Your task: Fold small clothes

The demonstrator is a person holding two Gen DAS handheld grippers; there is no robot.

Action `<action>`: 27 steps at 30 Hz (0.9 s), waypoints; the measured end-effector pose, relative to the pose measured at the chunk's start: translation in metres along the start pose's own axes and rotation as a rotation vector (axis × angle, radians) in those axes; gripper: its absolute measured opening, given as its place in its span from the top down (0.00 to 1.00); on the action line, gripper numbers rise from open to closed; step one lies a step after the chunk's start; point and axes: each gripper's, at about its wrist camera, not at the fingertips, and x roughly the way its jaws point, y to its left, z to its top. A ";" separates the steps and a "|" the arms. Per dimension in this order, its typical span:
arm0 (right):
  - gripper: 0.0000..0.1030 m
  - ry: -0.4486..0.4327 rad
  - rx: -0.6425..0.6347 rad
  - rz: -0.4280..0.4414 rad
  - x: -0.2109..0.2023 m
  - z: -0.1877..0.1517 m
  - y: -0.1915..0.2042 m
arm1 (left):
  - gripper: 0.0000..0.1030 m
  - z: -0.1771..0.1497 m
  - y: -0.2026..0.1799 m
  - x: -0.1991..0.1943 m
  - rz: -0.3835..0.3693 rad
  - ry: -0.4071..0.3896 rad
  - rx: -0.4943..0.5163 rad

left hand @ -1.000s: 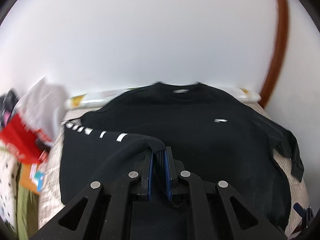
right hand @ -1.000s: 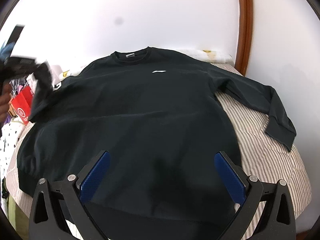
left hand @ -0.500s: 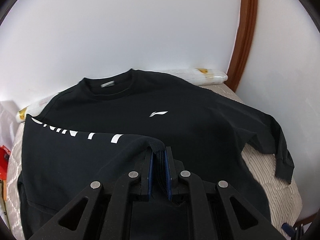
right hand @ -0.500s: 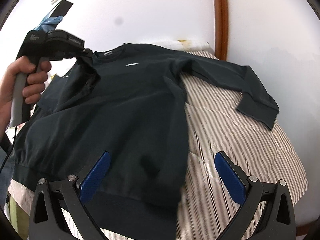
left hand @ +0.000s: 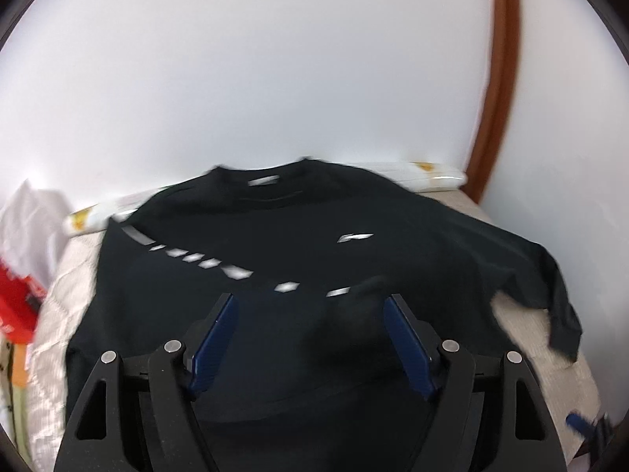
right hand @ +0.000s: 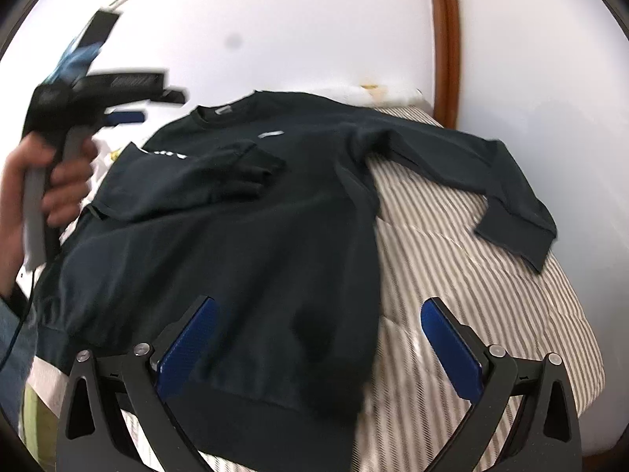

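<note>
One black sweatshirt [right hand: 251,236] lies flat on the striped bedcover [right hand: 471,295], its one sleeve [right hand: 204,181] folded across the chest. The left gripper [left hand: 310,306] is opening with nothing pinched. The right gripper [right hand: 318,318] is wide, closing slightly above the hem.

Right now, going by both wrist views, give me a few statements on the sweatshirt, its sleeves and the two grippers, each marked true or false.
1. One sleeve lies folded across the chest of the black sweatshirt. True.
2. The other sleeve is folded in too. False: it lies stretched out on the striped bedding.
3. The left gripper clamps the cuff. False: its jaws are opening, and no cloth is pinched between them.
4. The right gripper is open and holds nothing. True.
5. The sweatshirt lies back side up. False: its chest logo shows.
</note>
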 end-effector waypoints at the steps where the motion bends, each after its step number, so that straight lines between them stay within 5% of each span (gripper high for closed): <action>1: 0.11 0.005 -0.003 0.002 0.003 0.006 0.005 | 0.27 -0.005 0.019 -0.005 0.015 0.008 -0.016; 6: 0.32 0.022 0.008 0.043 0.026 0.031 0.022 | 0.27 -0.029 0.095 -0.015 0.123 0.057 -0.071; 11: 0.34 0.051 0.002 0.020 0.067 0.073 0.035 | 0.27 -0.073 0.167 -0.010 0.247 0.122 -0.068; 22: 0.29 0.154 -0.039 0.141 0.179 0.152 0.067 | 0.27 -0.129 0.237 0.028 0.139 0.236 -0.175; 27: 0.28 0.204 -0.104 0.168 0.222 0.159 0.077 | 0.22 -0.132 0.237 0.034 0.135 0.199 -0.154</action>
